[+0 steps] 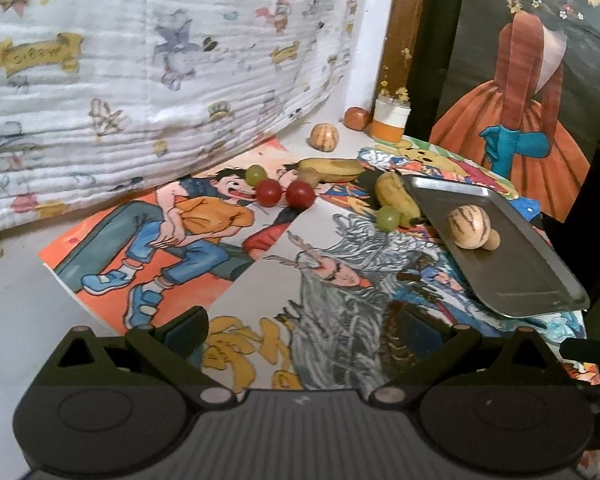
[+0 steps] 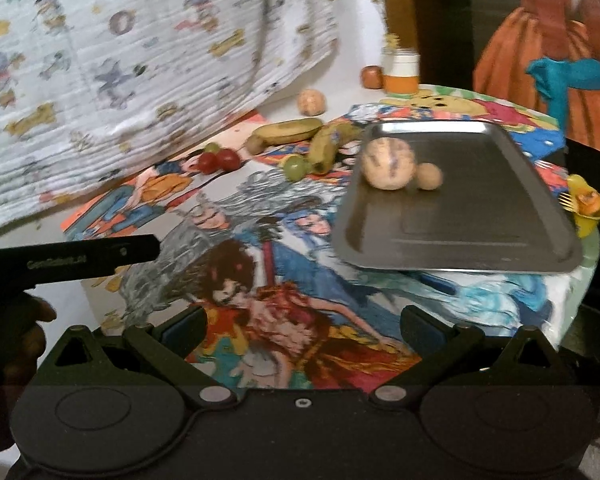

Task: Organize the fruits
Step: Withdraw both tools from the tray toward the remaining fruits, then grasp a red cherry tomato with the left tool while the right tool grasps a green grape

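Your left tool (image 1: 304, 328) and right tool (image 2: 304, 328): both released, empty. Right view blurred; lettering on other tool's arm unreadable. Banana (image 1: 394, 196) partly behind tray (image 1: 512, 276).

Both wrist views toward tray (image 1: 512, 276)

Near half of metal tray (image 2: 480, 236) bare; striped melon (image 2: 387, 164) and small brown fruit (image 2: 429, 176) crowd its far left corner. Bananas (image 1: 396, 198) and green grape (image 1: 388, 218) block tray's far left edge. Hanging quilt (image 1: 140, 80) walls off bench (image 1: 16, 300) left side.
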A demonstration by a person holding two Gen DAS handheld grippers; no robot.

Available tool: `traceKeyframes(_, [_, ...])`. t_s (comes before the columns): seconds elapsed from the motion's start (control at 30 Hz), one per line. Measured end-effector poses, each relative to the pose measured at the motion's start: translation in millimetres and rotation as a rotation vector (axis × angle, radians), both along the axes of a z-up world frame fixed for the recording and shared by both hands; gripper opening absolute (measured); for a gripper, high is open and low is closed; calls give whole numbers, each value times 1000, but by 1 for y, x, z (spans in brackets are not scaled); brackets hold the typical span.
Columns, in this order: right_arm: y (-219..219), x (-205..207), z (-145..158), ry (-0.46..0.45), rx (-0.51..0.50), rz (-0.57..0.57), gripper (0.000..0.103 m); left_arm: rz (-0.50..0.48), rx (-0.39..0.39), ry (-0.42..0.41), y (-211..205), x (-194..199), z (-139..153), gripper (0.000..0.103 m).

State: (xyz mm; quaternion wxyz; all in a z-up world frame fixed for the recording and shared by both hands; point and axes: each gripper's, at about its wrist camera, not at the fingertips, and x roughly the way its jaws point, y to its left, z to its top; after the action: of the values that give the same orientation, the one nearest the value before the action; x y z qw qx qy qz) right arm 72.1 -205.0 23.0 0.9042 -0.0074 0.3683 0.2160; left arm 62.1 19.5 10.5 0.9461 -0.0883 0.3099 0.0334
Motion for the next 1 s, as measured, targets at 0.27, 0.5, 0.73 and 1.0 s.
traceKeyframes(0.27, [27, 16, 6, -14, -11, 91, 102, 57, 2, 15, 25, 4, -4, 103])
traceKeyframes(0.5, [46, 41, 14, -67, -30, 138, 102, 63, 24, 14, 42, 17, -2, 103])
traceKeyframes(0.73, [59, 76, 18, -108, 32, 104, 101, 24, 12, -12, 54, 45, -1, 103])
traceKeyframes(1.0, [68, 115, 10, -111, 30, 66, 91, -40, 28, -33, 59, 92, 4, 103])
